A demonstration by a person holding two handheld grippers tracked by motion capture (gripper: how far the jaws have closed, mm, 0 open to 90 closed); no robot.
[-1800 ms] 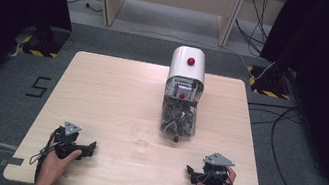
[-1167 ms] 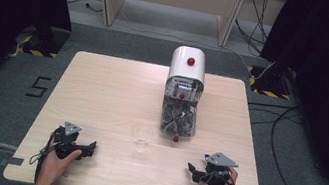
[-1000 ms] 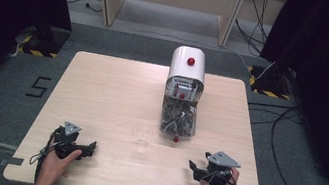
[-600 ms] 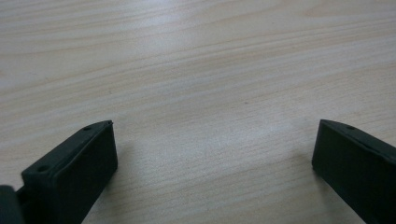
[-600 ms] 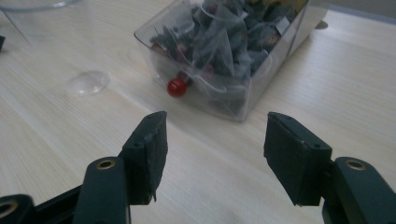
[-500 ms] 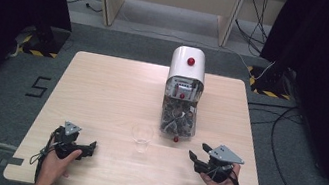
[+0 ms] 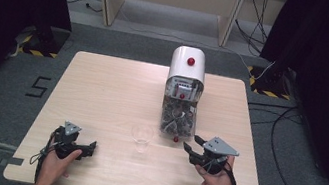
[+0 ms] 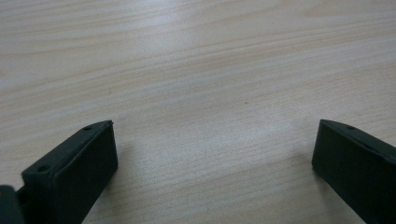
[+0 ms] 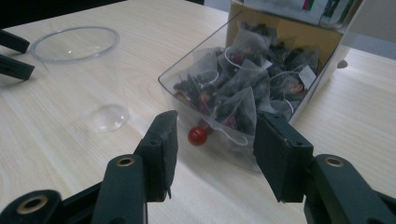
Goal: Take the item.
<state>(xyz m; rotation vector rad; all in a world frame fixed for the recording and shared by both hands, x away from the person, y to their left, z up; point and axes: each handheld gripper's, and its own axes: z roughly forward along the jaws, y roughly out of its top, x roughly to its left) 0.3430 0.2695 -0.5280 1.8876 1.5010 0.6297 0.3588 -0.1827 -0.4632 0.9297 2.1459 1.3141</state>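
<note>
- Drawer (image 9: 219, 135) of tea bags (image 9: 243, 93) is sitting at the foot of the white dispenser (image 7: 187, 71), right of table centre; its clear front wall with the red knob (image 9: 197, 135) is facing the person.
- Right gripper (image 9: 212, 140) is pointing at that front wall, jaws standing apart with the knob showing between them, not touching it yet; in the high view the right gripper (image 7: 193, 144) is sitting just beside the drawer's corner.
- Judging the step: it is lining up on the knob. Doing it well is meaning keeping the jaws level with the knob, centring it between the pads, then closing only on the knob, not on the thin clear wall.
- Pulling straight toward the person looks best; a skewed pull is risking dragging the whole dispenser.
- Clear plastic cup (image 7: 142, 137) is standing upright and empty just left of the drawer, near enough to knock over.
- Left gripper (image 8: 212, 154) is resting on bare table (image 7: 101, 92) at the near left corner, jaws wide apart, gripping nothing.
- Count: one dispenser, one drawer, one cup, two grippers, two red knobs (second one (image 7: 191, 61) is sitting on the dispenser's top). Tea bags are piled too thick for counting.
</note>
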